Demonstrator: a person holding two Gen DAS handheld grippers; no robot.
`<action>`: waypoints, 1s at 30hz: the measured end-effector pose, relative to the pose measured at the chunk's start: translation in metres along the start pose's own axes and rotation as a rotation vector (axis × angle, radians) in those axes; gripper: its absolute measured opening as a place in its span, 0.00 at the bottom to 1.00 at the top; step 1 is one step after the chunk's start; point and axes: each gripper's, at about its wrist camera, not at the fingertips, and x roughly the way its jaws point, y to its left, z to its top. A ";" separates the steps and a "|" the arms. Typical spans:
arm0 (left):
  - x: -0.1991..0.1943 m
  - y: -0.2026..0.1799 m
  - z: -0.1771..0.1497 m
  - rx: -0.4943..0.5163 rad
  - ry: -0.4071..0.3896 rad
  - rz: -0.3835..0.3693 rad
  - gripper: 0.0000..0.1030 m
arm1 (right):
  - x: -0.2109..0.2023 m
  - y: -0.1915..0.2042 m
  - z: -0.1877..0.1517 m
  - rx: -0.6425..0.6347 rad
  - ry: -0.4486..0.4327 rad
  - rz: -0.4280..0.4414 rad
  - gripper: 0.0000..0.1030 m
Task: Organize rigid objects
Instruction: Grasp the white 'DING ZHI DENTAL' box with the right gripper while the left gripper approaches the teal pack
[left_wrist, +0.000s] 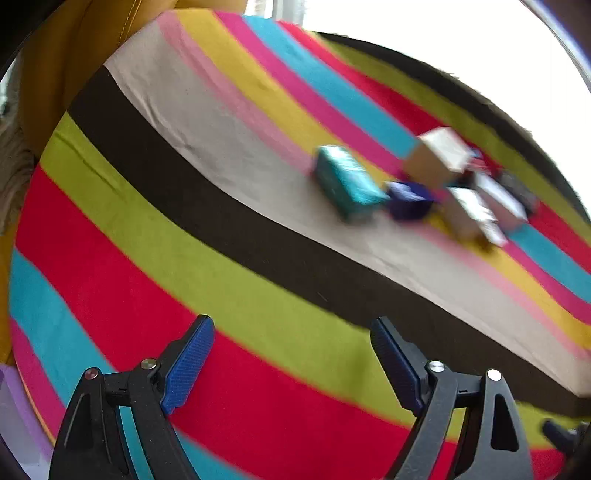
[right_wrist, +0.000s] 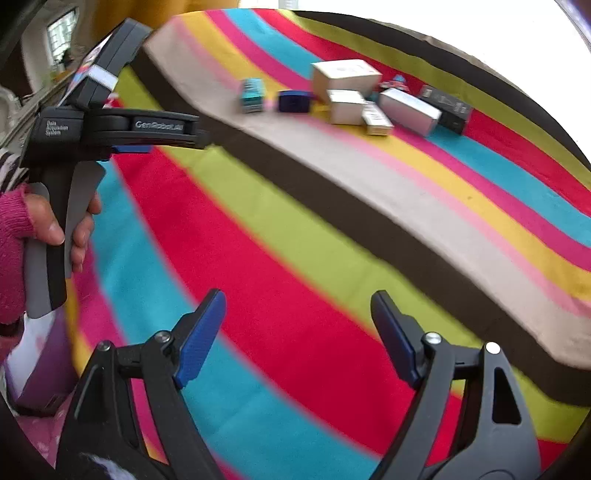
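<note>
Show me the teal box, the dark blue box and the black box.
teal box (right_wrist: 252, 95): right wrist view, its top face.
dark blue box (right_wrist: 293, 102): right wrist view, its front face.
black box (right_wrist: 447, 106): right wrist view, its top face.

A soft, matt, striped cloth (right_wrist: 280, 236) with a fleecy nap covers the whole surface, lying slightly creased at the upper left of the left wrist view. The small boxes in the upper right look like cardboard: a teal box (right_wrist: 252, 94) with a shiny printed face, a plain matt beige box (right_wrist: 345, 79), and a dark box (right_wrist: 447, 107) with a dull sheen. Both grippers are matt black plastic with ribbed blue pads (left_wrist: 188, 365) and bright metal pins, and the person's sleeve (right_wrist: 13, 254) at the left edge of the right wrist view is a fuzzy pink knit.
</note>
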 end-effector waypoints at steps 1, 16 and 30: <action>0.005 0.000 0.003 0.005 -0.023 0.034 0.86 | 0.006 -0.008 0.006 0.009 0.001 -0.011 0.81; 0.023 0.008 0.014 -0.018 -0.056 0.064 1.00 | 0.102 -0.103 0.115 0.120 -0.011 -0.059 0.81; 0.022 0.005 0.010 -0.029 -0.057 0.071 1.00 | 0.131 -0.083 0.172 0.066 -0.047 -0.036 0.48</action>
